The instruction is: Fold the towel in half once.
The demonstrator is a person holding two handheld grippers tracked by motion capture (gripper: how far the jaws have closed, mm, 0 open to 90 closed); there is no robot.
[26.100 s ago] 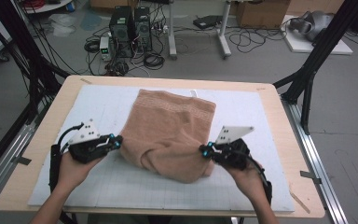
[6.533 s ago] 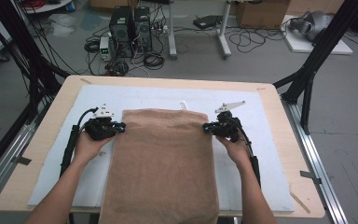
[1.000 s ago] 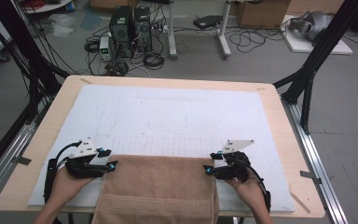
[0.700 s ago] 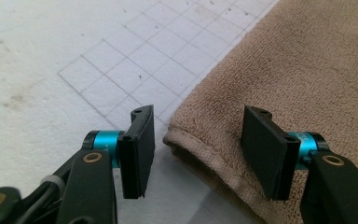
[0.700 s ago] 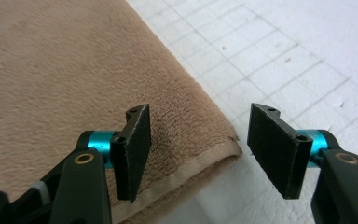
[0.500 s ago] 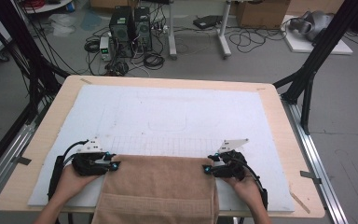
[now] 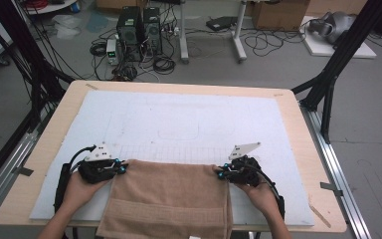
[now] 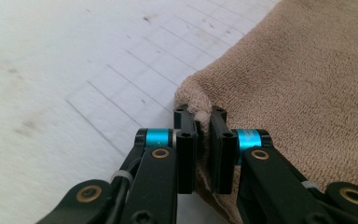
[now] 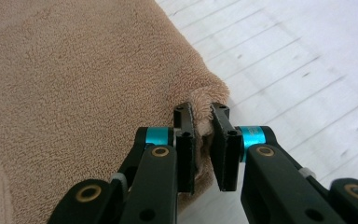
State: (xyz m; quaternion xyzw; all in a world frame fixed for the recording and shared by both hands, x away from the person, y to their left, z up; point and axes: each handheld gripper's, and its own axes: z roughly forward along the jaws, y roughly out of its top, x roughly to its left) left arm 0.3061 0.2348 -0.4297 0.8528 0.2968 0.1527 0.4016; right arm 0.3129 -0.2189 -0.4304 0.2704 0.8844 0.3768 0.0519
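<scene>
A tan towel [image 7: 169,199] lies flat at the near edge of the table and hangs over it. My left gripper [image 7: 121,169] holds the towel's far left corner [image 8: 191,100]; its jaws have just been closing and pinch the cloth. At the towel's far right corner [image 9: 209,98] my right gripper [image 7: 220,175] has likewise just been closing, with the fabric bunched between its pads. In the left gripper view the left gripper [image 8: 203,116] shows the terry squeezed into a fold. The right gripper [image 9: 202,114] shows the same in its own view.
The towel rests on a white gridded mat [image 7: 189,124] covering a wooden table [image 7: 298,129]. Black frame posts [image 7: 335,64] stand at the table's far corners. Computers and cables [image 7: 139,35] sit on the floor beyond.
Both grippers have closed on the towel's far corners. The hands stayed almost where they were, and the towel has not shifted.
</scene>
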